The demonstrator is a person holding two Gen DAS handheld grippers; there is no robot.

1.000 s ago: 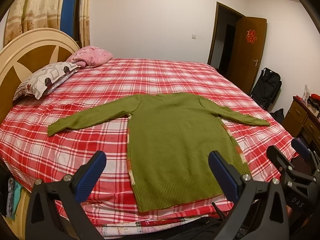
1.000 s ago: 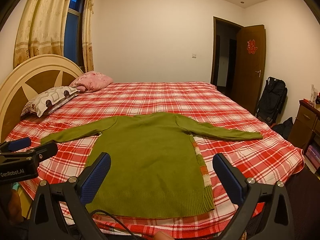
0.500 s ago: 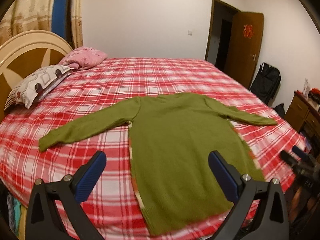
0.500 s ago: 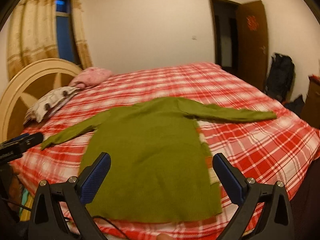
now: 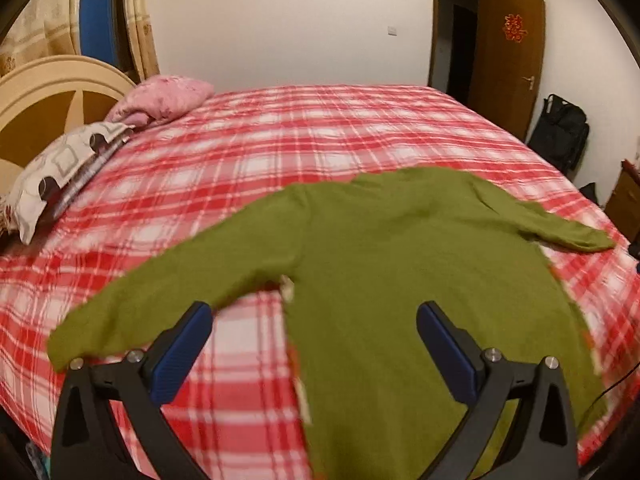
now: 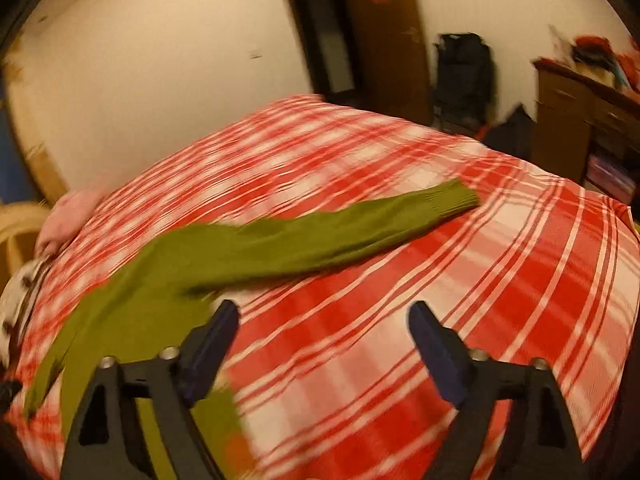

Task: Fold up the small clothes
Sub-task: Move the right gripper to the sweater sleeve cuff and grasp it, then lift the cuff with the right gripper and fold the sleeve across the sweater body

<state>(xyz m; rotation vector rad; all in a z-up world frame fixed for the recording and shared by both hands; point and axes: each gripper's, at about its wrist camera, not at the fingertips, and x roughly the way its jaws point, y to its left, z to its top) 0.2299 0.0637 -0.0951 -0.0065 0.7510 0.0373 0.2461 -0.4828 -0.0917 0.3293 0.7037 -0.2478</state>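
A green sweater (image 5: 400, 280) lies flat on the red plaid bed (image 5: 320, 128), both sleeves spread. The left gripper (image 5: 314, 326) hangs wide open above its left armpit, nothing between the jaws. The left view alone shows the whole garment and 2 pillows (image 5: 68, 160) by the headboard. The right view — blurred — shows the right sleeve (image 6: 360, 228) to its cuff and a wooden dresser (image 6: 576, 128). The right gripper (image 6: 324, 328), jaws just narrowing but open, holds nothing — only bedcover lies beyond them.
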